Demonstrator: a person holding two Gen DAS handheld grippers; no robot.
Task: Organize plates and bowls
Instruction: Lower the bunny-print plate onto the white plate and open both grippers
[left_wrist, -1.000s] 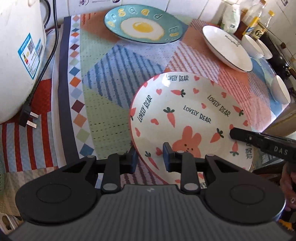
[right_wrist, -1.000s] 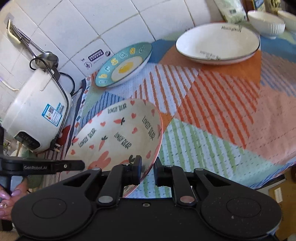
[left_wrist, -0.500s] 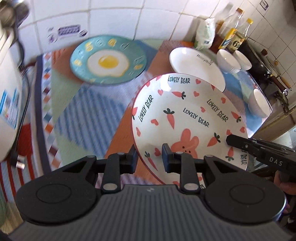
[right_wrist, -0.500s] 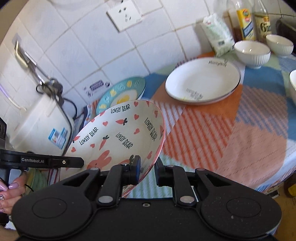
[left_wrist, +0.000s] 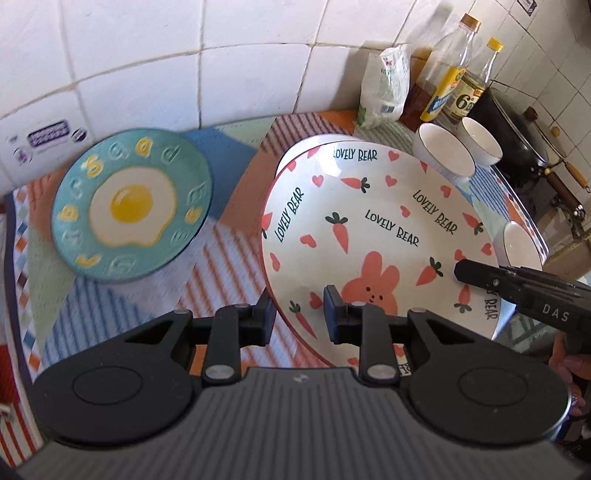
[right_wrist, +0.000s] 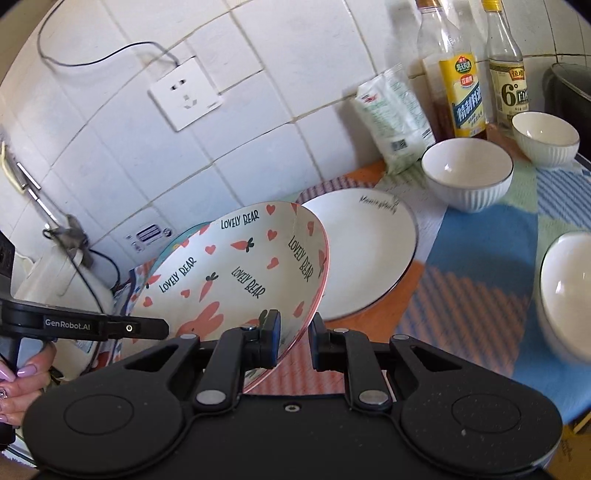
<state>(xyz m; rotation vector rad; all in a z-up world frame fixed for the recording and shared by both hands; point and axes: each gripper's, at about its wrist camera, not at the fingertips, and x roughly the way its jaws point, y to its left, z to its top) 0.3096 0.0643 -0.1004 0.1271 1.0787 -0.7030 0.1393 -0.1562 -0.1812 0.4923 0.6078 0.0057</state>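
Note:
Both grippers hold the carrot-and-rabbit "Lovely Bear" plate (left_wrist: 373, 229) in the air above the table. My left gripper (left_wrist: 298, 317) is shut on its near left rim. My right gripper (right_wrist: 294, 341) is shut on its near right rim, and the plate (right_wrist: 236, 273) tilts up there. Under and behind it lies a white black-rimmed plate (right_wrist: 365, 254), mostly hidden in the left wrist view (left_wrist: 295, 155). A teal fried-egg plate (left_wrist: 129, 203) lies at the left. White ribbed bowls (right_wrist: 467, 173) (right_wrist: 546, 138) stand at the back right, and another bowl (right_wrist: 565, 291) at the right.
Sauce bottles (right_wrist: 460, 77) (right_wrist: 508, 70) and a white packet (right_wrist: 395, 118) stand against the tiled wall. A dark wok (left_wrist: 517, 136) sits far right. A white rice cooker (right_wrist: 62, 273) stands at the left. A patterned cloth (left_wrist: 229, 254) covers the table.
Both grippers have carried the Lovely Bear plate up and to the right, from the cloth near the rice cooker to above the white plate. Grips are unchanged.

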